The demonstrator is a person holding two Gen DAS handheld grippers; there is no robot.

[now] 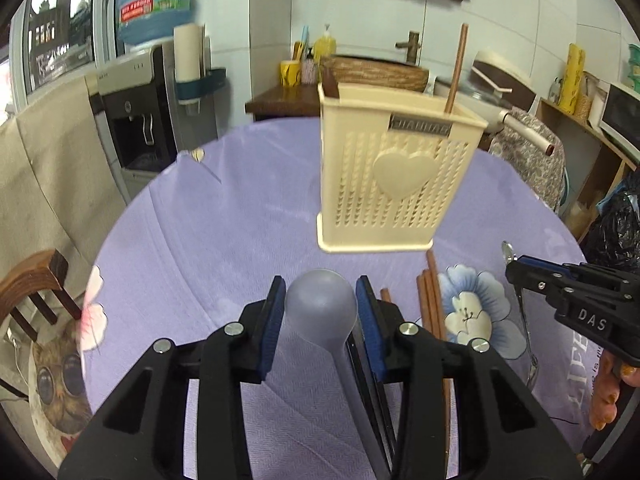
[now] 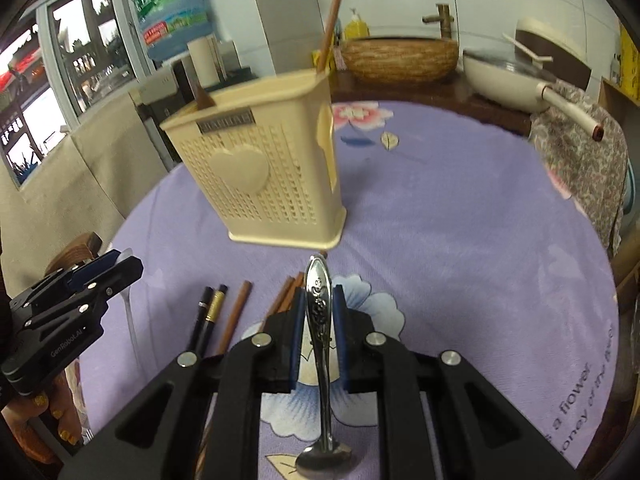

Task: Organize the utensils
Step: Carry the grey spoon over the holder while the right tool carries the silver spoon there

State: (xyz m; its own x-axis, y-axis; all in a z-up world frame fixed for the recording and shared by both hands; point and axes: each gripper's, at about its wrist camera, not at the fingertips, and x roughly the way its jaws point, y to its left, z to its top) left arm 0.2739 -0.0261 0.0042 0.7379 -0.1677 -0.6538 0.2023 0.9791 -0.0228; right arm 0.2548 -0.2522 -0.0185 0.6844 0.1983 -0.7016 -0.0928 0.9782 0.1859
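A cream perforated utensil holder (image 1: 394,178) with a heart on its front stands on the purple tablecloth; a brown chopstick (image 1: 456,74) and a dark utensil (image 1: 331,84) stick out of it. It also shows in the right wrist view (image 2: 264,172). My left gripper (image 1: 321,300) is shut on a translucent plastic spoon (image 1: 322,308), bowl end forward, above the cloth in front of the holder. My right gripper (image 2: 319,312) is shut on a patterned metal spoon (image 2: 318,308), handle forward, bowl hanging below. Brown chopsticks (image 1: 430,300) and black chopsticks (image 2: 208,312) lie on the cloth.
The round table (image 1: 240,208) carries a purple floral cloth. A water dispenser (image 1: 136,112) stands at the far left, a wooden chair (image 1: 36,284) at the near left. A counter with a basket bowl (image 2: 400,58) and a pan (image 2: 504,76) is behind.
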